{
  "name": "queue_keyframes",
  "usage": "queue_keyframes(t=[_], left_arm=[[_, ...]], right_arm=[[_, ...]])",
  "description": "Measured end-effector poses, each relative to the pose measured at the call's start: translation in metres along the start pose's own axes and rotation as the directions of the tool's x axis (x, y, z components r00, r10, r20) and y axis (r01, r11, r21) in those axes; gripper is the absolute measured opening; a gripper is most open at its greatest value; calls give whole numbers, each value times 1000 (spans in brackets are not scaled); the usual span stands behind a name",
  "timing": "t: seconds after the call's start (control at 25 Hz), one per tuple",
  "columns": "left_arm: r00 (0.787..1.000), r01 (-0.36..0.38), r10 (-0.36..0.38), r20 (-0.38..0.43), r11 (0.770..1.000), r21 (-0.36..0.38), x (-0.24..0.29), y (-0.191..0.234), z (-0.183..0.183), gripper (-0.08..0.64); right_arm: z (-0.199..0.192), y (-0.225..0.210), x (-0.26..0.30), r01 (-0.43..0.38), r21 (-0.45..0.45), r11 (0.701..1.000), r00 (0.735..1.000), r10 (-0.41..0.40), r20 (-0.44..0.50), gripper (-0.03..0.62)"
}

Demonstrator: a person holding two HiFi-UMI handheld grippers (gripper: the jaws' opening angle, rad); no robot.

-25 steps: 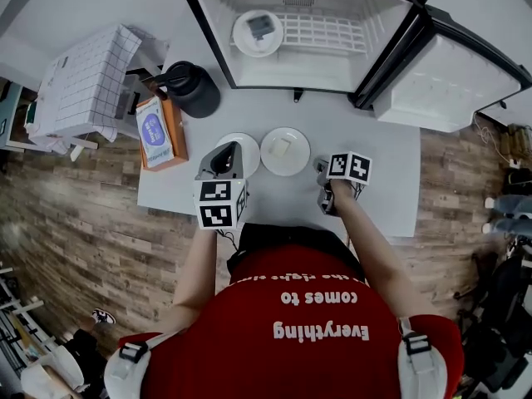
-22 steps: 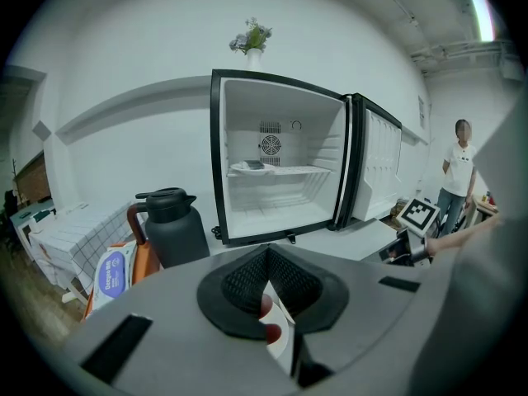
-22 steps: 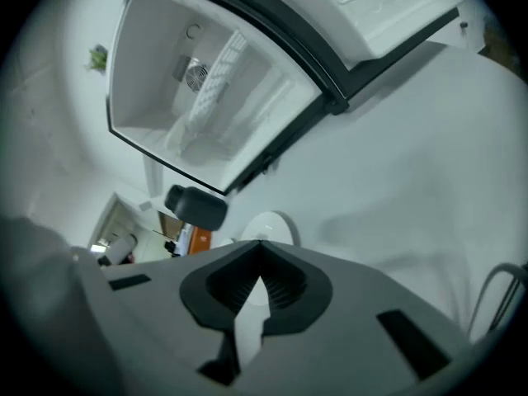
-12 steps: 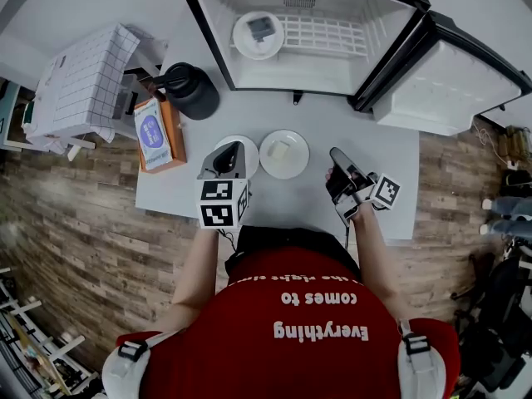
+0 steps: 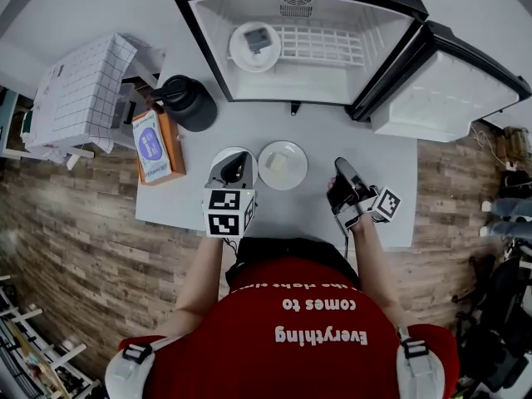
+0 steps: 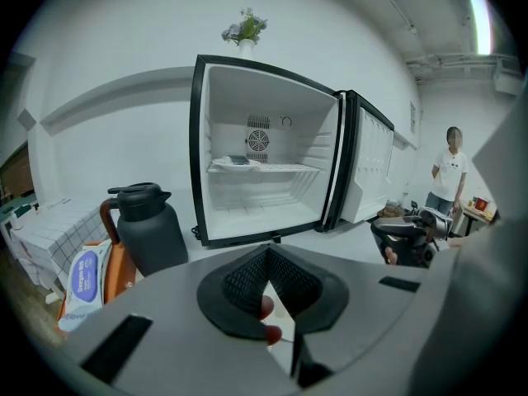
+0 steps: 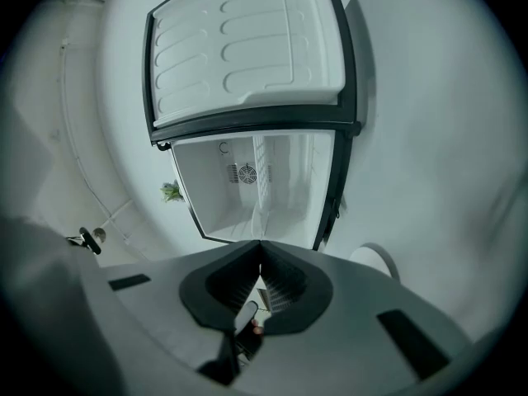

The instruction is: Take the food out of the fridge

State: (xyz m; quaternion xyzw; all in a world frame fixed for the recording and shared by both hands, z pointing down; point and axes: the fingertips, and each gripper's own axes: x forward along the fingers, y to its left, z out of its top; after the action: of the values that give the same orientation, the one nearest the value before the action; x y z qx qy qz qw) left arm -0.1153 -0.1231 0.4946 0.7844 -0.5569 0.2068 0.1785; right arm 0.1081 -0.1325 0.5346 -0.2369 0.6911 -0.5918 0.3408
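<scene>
At the surface's (image 5: 391, 181) near edge, facing the open fridge (image 5: 291, 86), a person in a red shirt (image 5: 307, 339) holds both tools out. Aimed at the fridge's left half, the left tongs (image 6: 266, 251) are closed, tips together, with nothing between them. They hang over a white plate (image 5: 218, 157) that lies in front of the fridge's left wall; what that plate carries is hidden under them. Toward the fridge's hinge side, the right tongs (image 7: 261, 244) are closed too and empty. They are held above the surface and rolled on their side, with the marker cube (image 5: 385, 204) at their near end.

Between the two tongs, in front of the fridge's middle, a second plate (image 5: 296, 175) bears a pale piece of food (image 5: 280, 163). Farther on, just left of the fridge's front corner, stand a black jug (image 5: 193, 102) and an orange box with a blue-labelled pack (image 5: 151, 135). Left of those sits a white checked box (image 5: 79, 86).

Inside the fridge, at the left end of the wire shelf (image 5: 328, 38), a third plate (image 5: 239, 54) holds a grey piece of food (image 5: 259, 35). The door (image 5: 449, 86) stands swung wide to the right. On top of the fridge is a small plant (image 6: 245, 28), and beyond the door a bystander (image 6: 450, 170) in a white top stands well back.
</scene>
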Motion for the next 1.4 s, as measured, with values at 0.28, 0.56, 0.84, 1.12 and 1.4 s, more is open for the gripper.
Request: queue_keyframes(t=[0.28, 0.56, 0.84, 1.12, 1.4], left_arm=[[1000, 31, -31, 1, 999, 33, 9, -6, 3, 6], [999, 48, -48, -5, 999, 20, 19, -8, 5, 6], [998, 67, -66, -17, 998, 11, 23, -13, -2, 6], [998, 65, -65, -23, 998, -3, 22, -12, -6, 6], [999, 41, -41, -7, 999, -9, 14, 2, 0, 6]], right_arm=[[-10, -2, 26, 15, -7, 1000, 998, -15, -64, 14], [-17, 9, 71, -23, -31, 999, 984, 17, -179, 15], [-29, 30, 156, -68, -106, 992, 939, 28, -344, 138], [-18, 29, 228, 53, -180, 982, 952, -104, -287, 152], [-10, 14, 265, 170, -55, 984, 964, -177, -200, 170]])
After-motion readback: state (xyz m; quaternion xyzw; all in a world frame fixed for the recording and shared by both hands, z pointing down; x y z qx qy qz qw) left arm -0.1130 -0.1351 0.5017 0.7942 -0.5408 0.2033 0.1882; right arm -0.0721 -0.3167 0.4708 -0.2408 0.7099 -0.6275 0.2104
